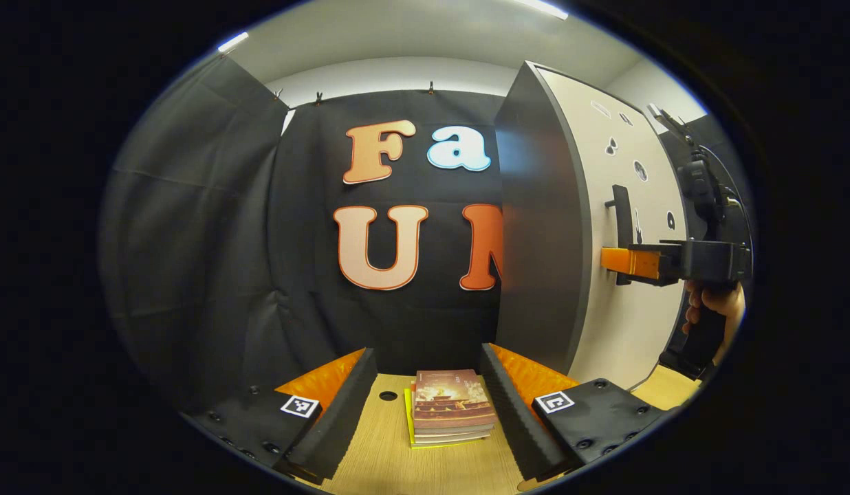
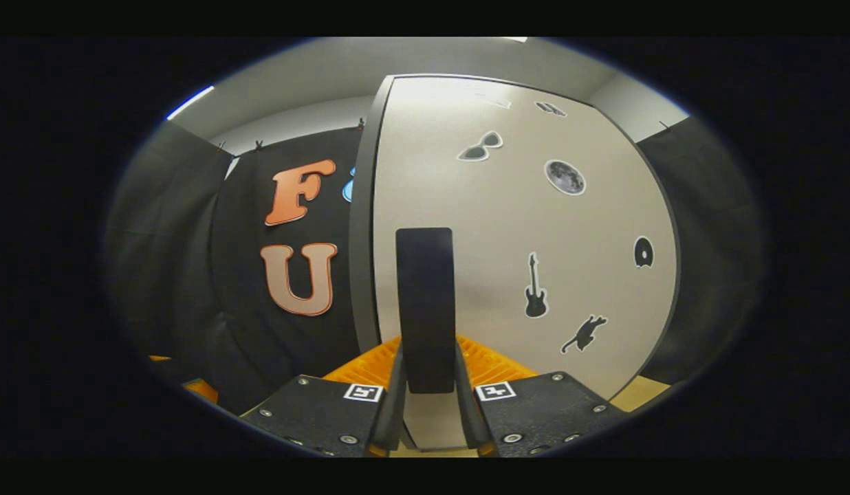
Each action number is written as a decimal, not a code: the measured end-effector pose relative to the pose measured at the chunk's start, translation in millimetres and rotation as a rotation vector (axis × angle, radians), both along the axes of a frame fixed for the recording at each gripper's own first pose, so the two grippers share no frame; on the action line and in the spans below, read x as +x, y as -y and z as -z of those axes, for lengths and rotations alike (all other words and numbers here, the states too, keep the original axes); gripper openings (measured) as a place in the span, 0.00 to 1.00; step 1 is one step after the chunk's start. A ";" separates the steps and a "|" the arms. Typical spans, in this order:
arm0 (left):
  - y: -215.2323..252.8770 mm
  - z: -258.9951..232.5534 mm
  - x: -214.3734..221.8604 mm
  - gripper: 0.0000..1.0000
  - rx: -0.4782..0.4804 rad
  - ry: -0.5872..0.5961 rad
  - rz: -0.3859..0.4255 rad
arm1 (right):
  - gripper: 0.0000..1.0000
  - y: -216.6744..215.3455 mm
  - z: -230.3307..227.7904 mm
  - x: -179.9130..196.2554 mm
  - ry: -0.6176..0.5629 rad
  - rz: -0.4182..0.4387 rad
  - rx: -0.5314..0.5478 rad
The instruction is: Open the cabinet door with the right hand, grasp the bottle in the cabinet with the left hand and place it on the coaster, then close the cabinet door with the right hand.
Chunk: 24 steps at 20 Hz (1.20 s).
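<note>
In the left gripper view, the left tongs stand wide over a stack of books on the desk, with the closed cabinet door at two o'clock, the right tongs at its handle. In the right gripper view, the right tongs are clamped narrowly on the handle at six o'clock, against the door.

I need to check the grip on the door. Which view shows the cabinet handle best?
The right gripper view: the cabinet handle stands close, between the right gripper fingers. The left gripper view shows the handle from the side, farther off, partly behind that gripper.
</note>
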State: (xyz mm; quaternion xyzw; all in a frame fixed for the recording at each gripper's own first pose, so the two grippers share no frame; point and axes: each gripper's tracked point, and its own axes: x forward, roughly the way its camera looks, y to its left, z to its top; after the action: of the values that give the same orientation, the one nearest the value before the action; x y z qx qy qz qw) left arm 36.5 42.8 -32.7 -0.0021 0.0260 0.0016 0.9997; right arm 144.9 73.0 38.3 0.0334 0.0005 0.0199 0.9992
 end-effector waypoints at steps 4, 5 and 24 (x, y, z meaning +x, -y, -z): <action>-2.8 4.9 5.3 0.98 -0.013 -0.015 0.048 | 0.24 1.9 0.1 -1.2 -0.017 0.038 0.014; -4.7 4.6 7.8 0.98 -0.017 -0.017 0.058 | 0.22 2.4 -0.8 -2.8 -0.014 0.045 0.022; 69.3 -13.2 -63.2 1.00 -0.049 0.006 0.027 | 0.19 41.3 -14.8 -83.6 0.026 -0.052 0.048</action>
State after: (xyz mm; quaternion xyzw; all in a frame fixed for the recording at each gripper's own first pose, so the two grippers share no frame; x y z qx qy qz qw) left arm -26.7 -26.5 -19.5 -0.0265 0.0230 -0.0124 0.9993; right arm 61.3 31.6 53.1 0.0571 -0.0120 0.0463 0.9972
